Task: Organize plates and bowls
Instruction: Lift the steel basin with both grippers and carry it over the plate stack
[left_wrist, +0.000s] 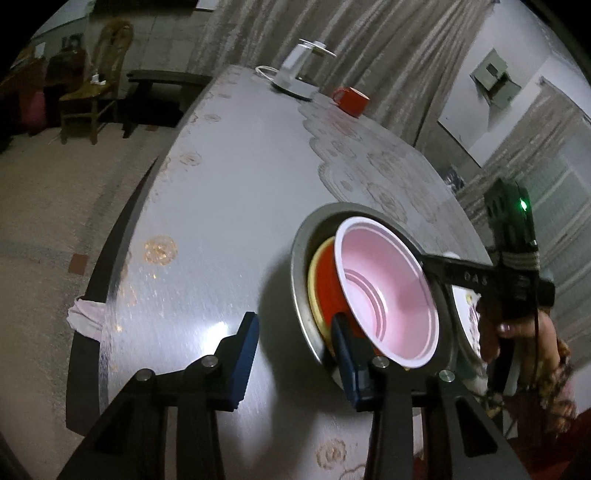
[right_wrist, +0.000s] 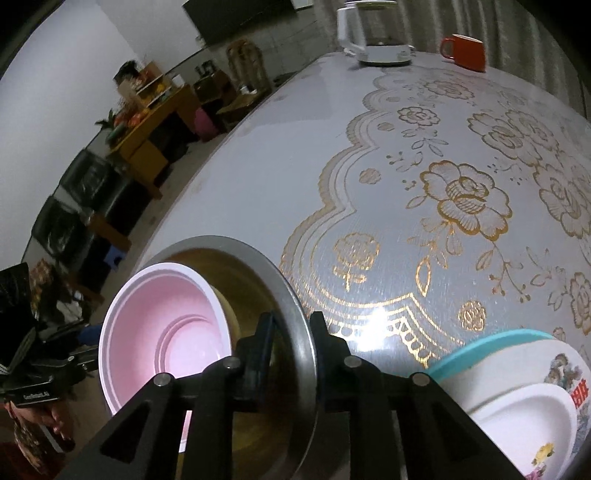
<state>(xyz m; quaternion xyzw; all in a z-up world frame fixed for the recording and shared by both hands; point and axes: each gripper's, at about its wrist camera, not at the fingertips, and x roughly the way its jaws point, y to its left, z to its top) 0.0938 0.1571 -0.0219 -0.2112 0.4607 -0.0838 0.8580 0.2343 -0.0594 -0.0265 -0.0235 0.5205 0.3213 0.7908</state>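
right now my right gripper (right_wrist: 291, 343) is clamped on the steel bowl (right_wrist: 295, 295) rim. the pink bowl (left_wrist: 388, 291) sits nested inside, tilted. my left gripper (left_wrist: 295, 347), unclenched, has one finger by its near side.

The left gripper (left_wrist: 295, 354) has black angular finger arms fastened with round silver screws and faced with blue pads (left_wrist: 245, 354). The right gripper (right_wrist: 291, 343) has the same black arms and silver screws. Its black body shows a green light, white lettering, wound cord and a thin black cable. The right hand (left_wrist: 517, 332) has bare skin and a patterned sleeve.
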